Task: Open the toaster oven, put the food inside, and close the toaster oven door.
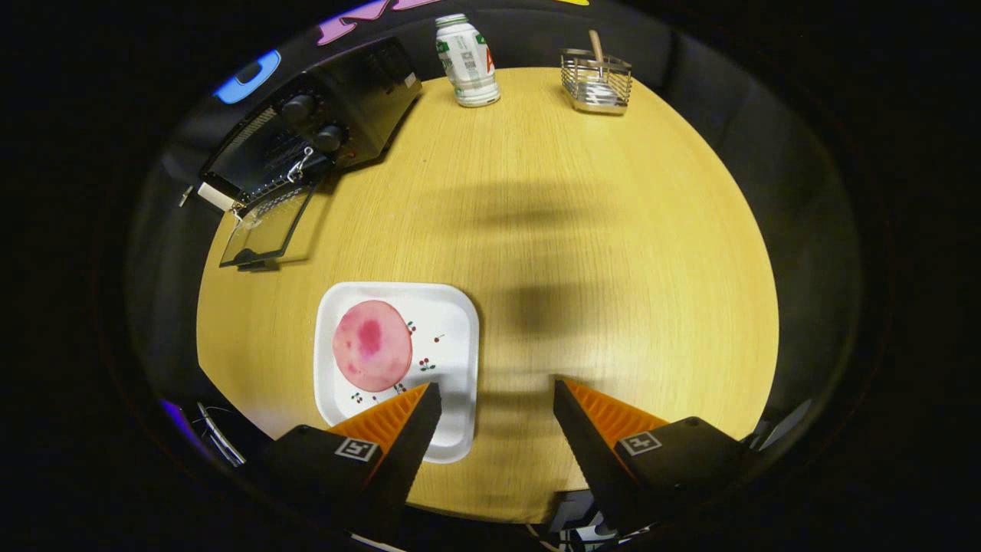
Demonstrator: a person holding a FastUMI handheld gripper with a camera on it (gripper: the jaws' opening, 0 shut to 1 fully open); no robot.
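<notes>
Gripper view: gripper (497, 392) spread wide, holding nothing, poised above the table (582, 253). Plate (452, 322) sits at 10 o'clock from the tips, its near corner under the left finger; food (372, 345) rests on its far-left half. Oven (322, 130) stands at 11 o'clock near the table edge, door (264, 228) dropped open. Bottle (467, 60) and rack (596, 80) stand at 12, well apart. Broad bare tabletop between.

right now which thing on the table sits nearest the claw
The white square plate holding the pink round food; one finger of the open claw overlaps its corner. The toaster oven, bottle and wire basket stand far beyond.
</notes>
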